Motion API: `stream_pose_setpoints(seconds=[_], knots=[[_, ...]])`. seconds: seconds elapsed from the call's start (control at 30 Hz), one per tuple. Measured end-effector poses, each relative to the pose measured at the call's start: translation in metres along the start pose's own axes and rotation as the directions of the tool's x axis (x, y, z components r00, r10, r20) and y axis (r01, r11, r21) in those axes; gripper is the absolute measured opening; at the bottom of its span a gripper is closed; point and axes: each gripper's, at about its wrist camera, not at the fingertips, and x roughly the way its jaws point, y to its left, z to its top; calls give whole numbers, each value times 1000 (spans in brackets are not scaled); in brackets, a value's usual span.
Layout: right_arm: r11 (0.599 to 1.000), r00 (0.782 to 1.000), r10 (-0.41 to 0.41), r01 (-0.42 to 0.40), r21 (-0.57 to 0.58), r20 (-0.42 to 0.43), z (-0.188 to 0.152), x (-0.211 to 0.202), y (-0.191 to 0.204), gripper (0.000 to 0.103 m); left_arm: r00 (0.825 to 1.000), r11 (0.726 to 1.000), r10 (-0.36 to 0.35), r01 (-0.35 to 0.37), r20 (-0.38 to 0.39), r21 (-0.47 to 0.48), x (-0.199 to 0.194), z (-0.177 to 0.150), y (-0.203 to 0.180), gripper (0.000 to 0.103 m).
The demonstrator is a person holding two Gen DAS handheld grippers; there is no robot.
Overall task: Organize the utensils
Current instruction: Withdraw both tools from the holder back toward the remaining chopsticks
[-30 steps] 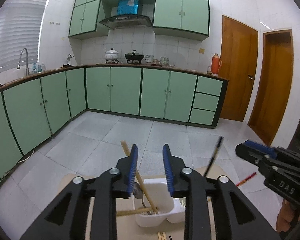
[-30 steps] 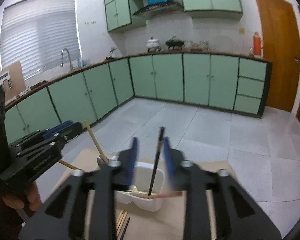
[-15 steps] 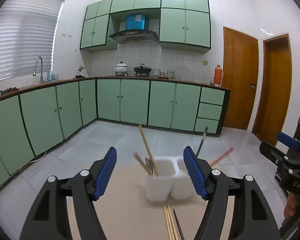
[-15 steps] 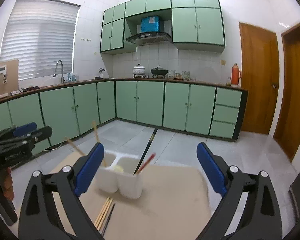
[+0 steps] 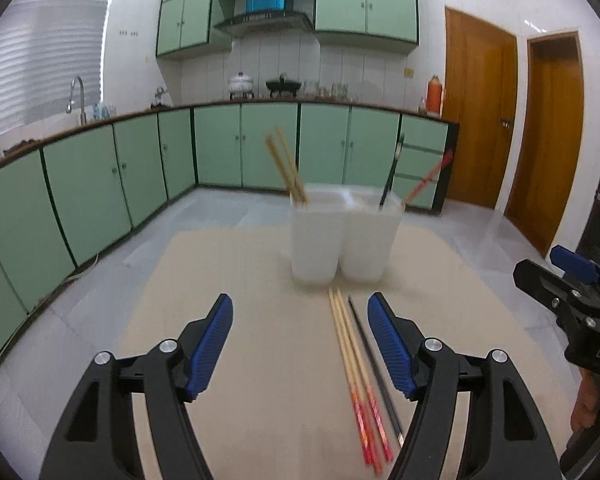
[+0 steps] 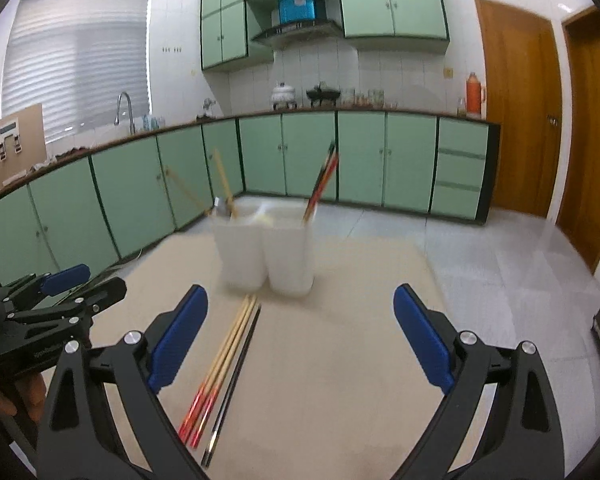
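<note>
The white holder (image 5: 346,236), two joined cups, stands upright on the beige mat (image 5: 260,360), toward its far side. From the left wrist view its left cup holds two pale wooden chopsticks (image 5: 286,170) leaning left, and its right cup holds a black chopstick (image 5: 390,178) and a red-tipped one (image 5: 426,180) leaning right. In the right wrist view something metallic, too blurred to name, sits at the left cup's rim.

Just in front of the holder, three loose chopsticks lie flat on the mat, side by side and touching or nearly so: two wooden ones with red ends (image 5: 354,372) and a black one (image 5: 374,364) to their right, their far tips close to the holder's base.

A second ago both grippers were high over the holder, jaws nearly together, the right one around the black chopstick. Now both have pulled back and sit low, on the near side of the holder. The left gripper (image 5: 300,344) is spread wide and holds nothing; the loose chopsticks lie just inside its right finger. The right gripper (image 6: 300,340) is also spread wide and empty, the loose chopsticks (image 6: 224,364) lying beside its left finger. Compared with half a second ago, the holder appears larger and the loose chopsticks show at greater length.

Beyond the holder run green cabinets (image 5: 220,148).
</note>
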Motion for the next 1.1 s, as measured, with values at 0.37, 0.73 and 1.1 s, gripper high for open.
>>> stream_pose_setpoints(seconds=[0.37,0.73,1.1], knots=[[999,993,8,-3,39,-121,-71,6,21,91,993,999,26,-23,-115,29,6,-68,3,69],[1000,983,-9,11,8,-185,-108,7,46,90,980,998,35,-26,-194,51,9,-102,6,69],[999,968,-38,36,-12,-248,-118,17,59,69,978,999,32,-27,-207,23,6,-111,15,69]])
